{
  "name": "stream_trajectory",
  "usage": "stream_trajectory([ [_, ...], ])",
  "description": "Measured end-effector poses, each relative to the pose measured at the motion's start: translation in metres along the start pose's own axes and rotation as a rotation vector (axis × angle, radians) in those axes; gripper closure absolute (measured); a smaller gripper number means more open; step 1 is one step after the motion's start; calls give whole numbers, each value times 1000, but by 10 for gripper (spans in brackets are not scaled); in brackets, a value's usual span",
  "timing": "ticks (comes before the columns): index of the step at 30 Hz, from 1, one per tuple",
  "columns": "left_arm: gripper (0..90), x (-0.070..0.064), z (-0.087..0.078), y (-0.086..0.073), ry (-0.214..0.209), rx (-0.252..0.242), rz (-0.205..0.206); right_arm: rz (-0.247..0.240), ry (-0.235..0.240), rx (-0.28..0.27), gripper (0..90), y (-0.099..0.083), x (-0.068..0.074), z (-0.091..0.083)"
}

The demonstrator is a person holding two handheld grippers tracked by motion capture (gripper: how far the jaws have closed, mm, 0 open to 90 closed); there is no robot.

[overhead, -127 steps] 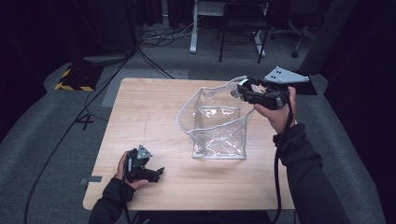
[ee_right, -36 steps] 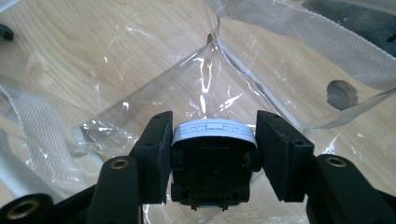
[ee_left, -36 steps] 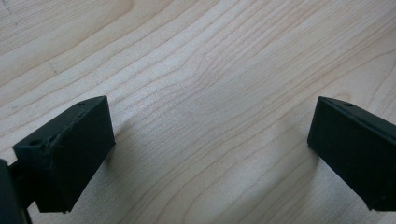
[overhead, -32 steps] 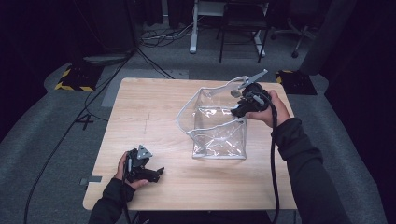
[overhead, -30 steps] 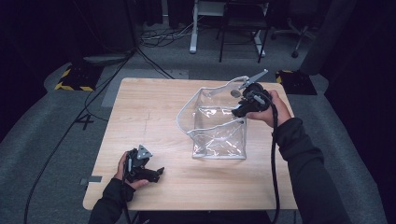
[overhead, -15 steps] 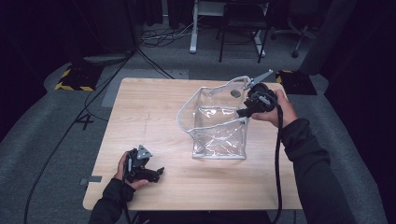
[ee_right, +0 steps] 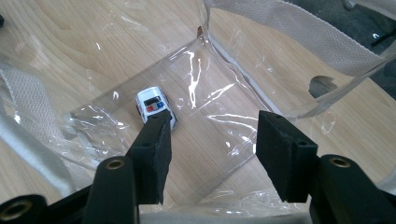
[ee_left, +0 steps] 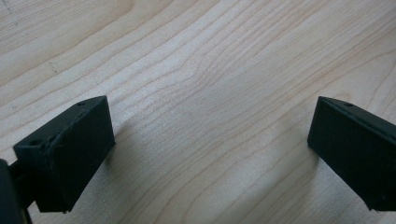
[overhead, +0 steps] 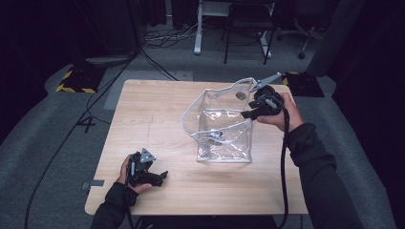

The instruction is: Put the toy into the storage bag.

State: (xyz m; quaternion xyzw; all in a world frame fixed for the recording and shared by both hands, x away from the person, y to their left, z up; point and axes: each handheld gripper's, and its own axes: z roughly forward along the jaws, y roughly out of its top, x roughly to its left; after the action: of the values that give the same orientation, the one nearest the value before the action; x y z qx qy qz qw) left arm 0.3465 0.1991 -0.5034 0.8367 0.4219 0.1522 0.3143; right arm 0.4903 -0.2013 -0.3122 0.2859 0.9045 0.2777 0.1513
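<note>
Hovering over the bag (overhead: 224, 129) with parted, empty fingers, the right gripper (ee_right: 210, 154) has the car (ee_right: 155, 106) below-left; left gripper (ee_left: 210, 154) rests open.

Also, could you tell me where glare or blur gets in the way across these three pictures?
In the right gripper view, white glare streaks the clear plastic bag beside the small white toy car, which stays readable. In the left gripper view, the light wooden table is evenly lit, with soft shadows by the black jaws. In the high view, the surroundings are dark, and the car blurs into reflections.
</note>
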Motion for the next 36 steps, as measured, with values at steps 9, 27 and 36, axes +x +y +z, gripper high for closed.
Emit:
stream_trajectory([
  [9, 7, 0, 0, 0, 0, 0, 0, 7, -18, -49, 434, 0, 3, -1],
  [27, 7, 0, 0, 0, 0, 0, 0, 43, -90, -207, 259, -6, 5, -10],
  [36, 7, 0, 0, 0, 0, 0, 0, 83, -128, -280, 206, -9, 9, -16],
])
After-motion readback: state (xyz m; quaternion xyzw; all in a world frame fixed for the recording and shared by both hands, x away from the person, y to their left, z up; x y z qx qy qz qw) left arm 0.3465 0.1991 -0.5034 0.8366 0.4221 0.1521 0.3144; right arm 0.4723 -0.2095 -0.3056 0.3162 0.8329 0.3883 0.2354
